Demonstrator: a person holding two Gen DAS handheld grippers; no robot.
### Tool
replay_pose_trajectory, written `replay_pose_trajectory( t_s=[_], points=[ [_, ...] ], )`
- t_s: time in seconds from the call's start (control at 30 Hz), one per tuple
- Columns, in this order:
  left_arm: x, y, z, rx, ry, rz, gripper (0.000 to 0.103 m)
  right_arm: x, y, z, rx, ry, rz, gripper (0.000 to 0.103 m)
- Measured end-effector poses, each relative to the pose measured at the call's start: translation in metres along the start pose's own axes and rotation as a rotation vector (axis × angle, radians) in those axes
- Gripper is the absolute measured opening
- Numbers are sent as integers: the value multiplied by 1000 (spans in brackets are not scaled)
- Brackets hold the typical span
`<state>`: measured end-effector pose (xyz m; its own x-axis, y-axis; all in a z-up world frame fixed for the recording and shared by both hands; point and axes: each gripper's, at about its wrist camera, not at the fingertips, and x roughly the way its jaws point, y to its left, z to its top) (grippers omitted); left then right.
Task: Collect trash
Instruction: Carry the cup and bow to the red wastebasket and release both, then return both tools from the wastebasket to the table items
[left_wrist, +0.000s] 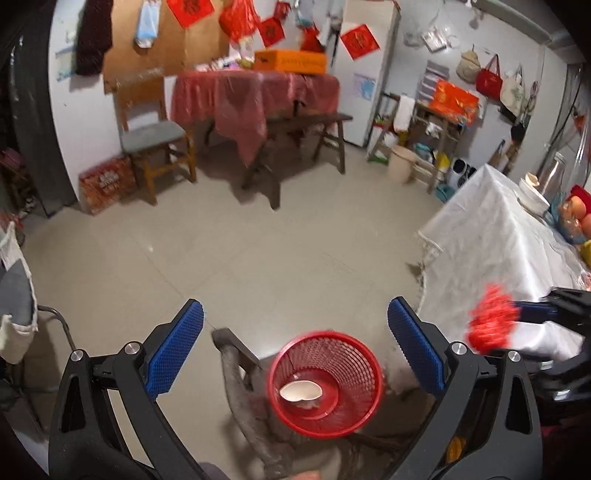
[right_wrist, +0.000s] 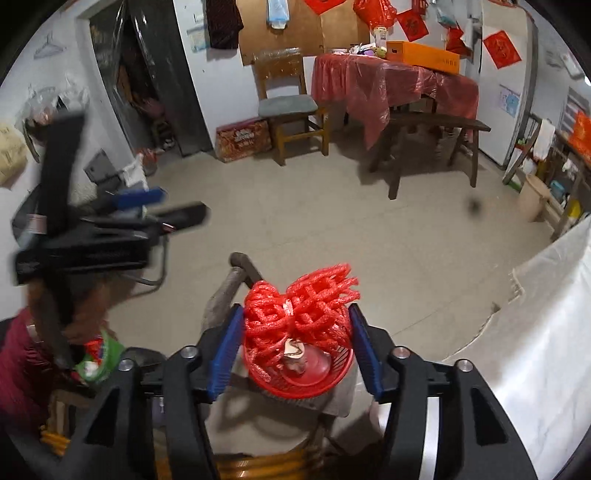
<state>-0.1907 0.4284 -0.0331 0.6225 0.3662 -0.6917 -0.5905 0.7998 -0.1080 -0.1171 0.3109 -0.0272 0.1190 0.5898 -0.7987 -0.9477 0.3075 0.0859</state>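
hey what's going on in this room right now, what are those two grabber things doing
A person is tidying up trash with a handheld gripper in each hand. The right gripper is shut on a red foam fruit net and holds it just above a red mesh wastebasket, which sits on a worn stool beside the white-covered table. A piece of white eggshell-like trash already lies in the basket. The left gripper is open and empty, pointing toward the basket.

Red mesh basket (left_wrist: 325, 382), red foam netting (right_wrist: 299, 314), white tablecloth (left_wrist: 495, 251)
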Motion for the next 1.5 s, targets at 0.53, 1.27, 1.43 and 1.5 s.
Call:
replay_pose_trajectory(
  t_s=[0.53, 1.27, 1.43, 1.5],
  points=[
    [1, -3, 5, -35, -35, -15, 96, -21, -37, -4, 38, -86, 0, 71],
    [-43, -88, 25, 127, -152, 6, 96, -189, -150, -103, 306, -373, -303, 89],
    [-70, -138, 27, 220, -225, -16, 96, -251, -173, -150, 379, -471, -419, 92],
    [-79, -159, 26, 252, -245, -36, 96, -274, -180, -171, 404, -509, -466, 94]
  ],
)
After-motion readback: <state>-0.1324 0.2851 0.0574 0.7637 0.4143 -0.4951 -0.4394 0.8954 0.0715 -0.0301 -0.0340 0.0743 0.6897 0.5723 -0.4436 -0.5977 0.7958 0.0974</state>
